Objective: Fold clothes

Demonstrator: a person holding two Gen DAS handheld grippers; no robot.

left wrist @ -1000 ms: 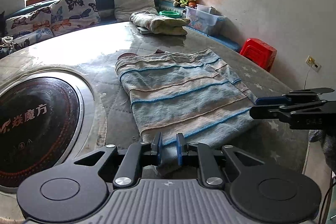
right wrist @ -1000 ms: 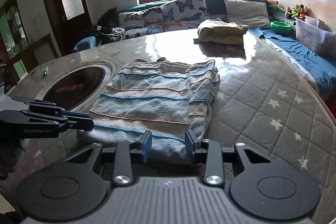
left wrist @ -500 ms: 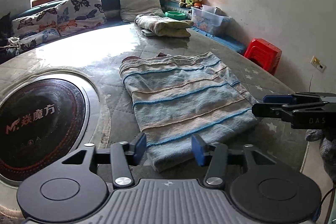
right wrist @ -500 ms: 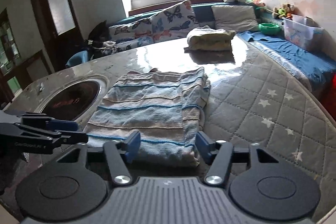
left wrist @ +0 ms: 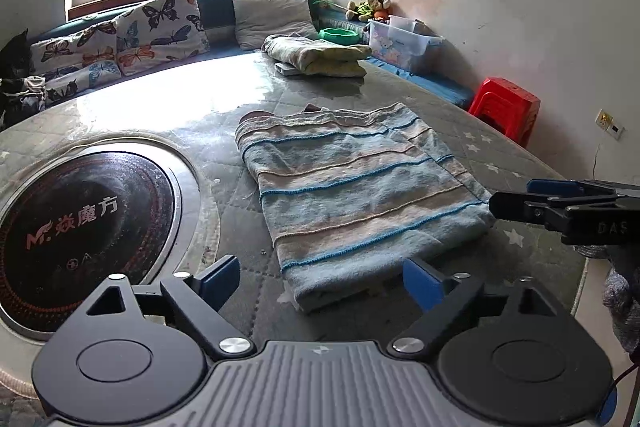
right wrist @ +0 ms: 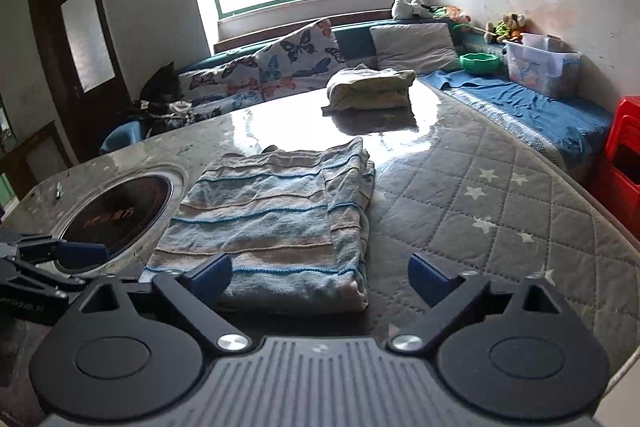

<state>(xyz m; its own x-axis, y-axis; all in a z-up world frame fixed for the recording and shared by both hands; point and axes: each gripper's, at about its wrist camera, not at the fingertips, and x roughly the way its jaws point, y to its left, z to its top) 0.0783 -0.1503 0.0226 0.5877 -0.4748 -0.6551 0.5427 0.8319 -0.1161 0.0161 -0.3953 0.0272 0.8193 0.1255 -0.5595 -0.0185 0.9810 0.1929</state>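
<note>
Now that both sets of jaws have just been opening and stand wide with nothing between them, you have let go of the striped garment (left wrist: 360,195); it lies folded flat on the quilted counter (right wrist: 500,211), its near edge just ahead of your left hand-held gripper (left wrist: 320,277) and your right hand-held gripper (right wrist: 320,273). The step in hand looks like the release after a fold; to do it well, draw each gripper straight back without snagging the near hem, so the layers stay stacked. The layered edge ahead of your right gripper looks slightly uneven; if another fold is due, take both near corners at matching points, lift together, and lay the cloth down evenly toward the far edge.
</note>
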